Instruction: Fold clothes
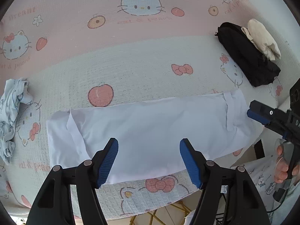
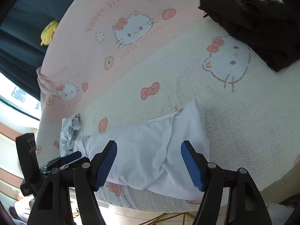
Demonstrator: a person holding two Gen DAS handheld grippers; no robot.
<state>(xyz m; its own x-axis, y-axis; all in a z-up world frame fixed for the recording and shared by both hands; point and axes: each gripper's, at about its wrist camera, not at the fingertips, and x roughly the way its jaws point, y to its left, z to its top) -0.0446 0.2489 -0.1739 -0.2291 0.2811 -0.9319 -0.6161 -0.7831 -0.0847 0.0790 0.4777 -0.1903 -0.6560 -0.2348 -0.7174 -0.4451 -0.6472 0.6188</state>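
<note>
A white garment (image 1: 150, 123) lies folded into a long flat strip on the bedsheet, close to the bed's front edge. My left gripper (image 1: 149, 150) hovers open over its near middle, with nothing between the blue pads. In the right wrist view the same white garment (image 2: 150, 150) stretches leftward, its right end rumpled. My right gripper (image 2: 149, 150) stands open above that end and grips nothing. From the left wrist view, the right gripper (image 1: 252, 110) sits just off the strip's right end, held by a hand (image 1: 283, 161). The left gripper (image 2: 73, 158) shows at the far left of the right wrist view.
A black folded garment (image 1: 247, 56) with a beige one (image 1: 262, 37) on top lies at the back right. A crumpled light-blue patterned garment (image 1: 11, 108) sits at the left. The bed edge (image 1: 150, 206) drops off just below the strip. A yellow plush toy (image 2: 49, 31) rests beyond the bed.
</note>
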